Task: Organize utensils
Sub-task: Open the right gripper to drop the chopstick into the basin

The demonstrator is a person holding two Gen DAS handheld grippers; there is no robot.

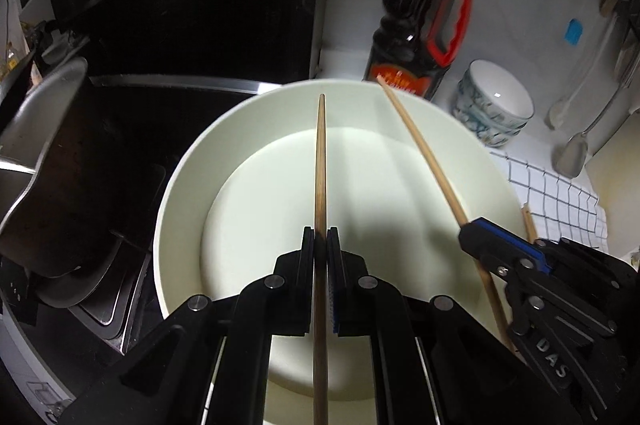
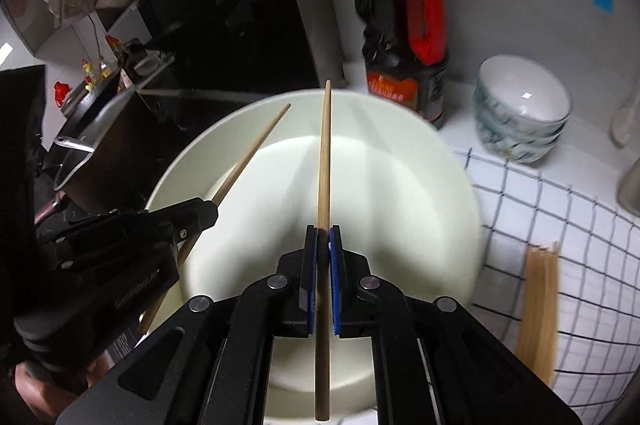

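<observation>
Both grippers are clenched, each on one chopstick: my left gripper (image 1: 321, 237) grips the left chopstick (image 1: 320, 153), my right gripper (image 2: 323, 235) the right chopstick (image 2: 325, 161). Their long axes run straight ahead along the jaws, over the white bowl (image 1: 180, 185); spare chopsticks (image 2: 538, 305) lie right, nearer my right hand.

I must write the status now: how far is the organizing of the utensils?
Done: nothing clearly; the white bowl looks empty. In hand: the left gripper is shut on one chopstick, the right gripper on another chopstick, both above the bowl. Left: placing these two, then probably the chopstick bundle lying on the checked cloth.
</observation>
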